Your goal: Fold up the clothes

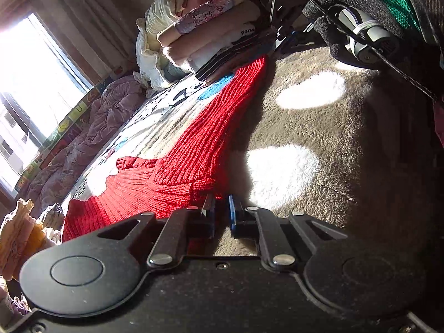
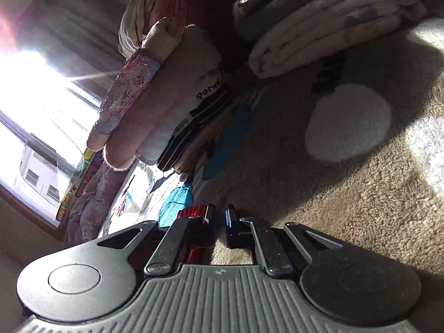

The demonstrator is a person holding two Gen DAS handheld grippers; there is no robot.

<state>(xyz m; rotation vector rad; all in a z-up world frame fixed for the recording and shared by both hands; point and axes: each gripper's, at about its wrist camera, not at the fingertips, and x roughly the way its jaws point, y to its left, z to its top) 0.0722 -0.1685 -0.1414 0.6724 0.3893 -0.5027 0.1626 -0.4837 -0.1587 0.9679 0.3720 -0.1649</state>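
- Left gripper [image 1: 221, 208] sits low on the fleece blanket [image 1: 333, 149], jaws a narrow gap apart, with the near edge of the red knit sweater [image 1: 177, 163] touching its left finger; nothing is visibly clamped between the pads.
- Right gripper [image 2: 220, 217] is likewise parted by a small gap. A bit of red knit [image 2: 194, 211] shows against its left finger, but whether the cloth is pinched cannot be told.
- From the left gripper, the sweater stretches forward and leftward toward the folded stack [image 1: 211, 38] far ahead; the right gripper appears to work its far end, just short of that stack [image 2: 166, 105].
- Judgement: this looks like the start or finish of a fold along the sweater's long edge.
- To do it well, both grippers should take the same edge, bite fully into the thick knit, lift together, and carry the edge across evenly so the ribbing lies flat without bunching.
- Keep clear of the stack ahead.
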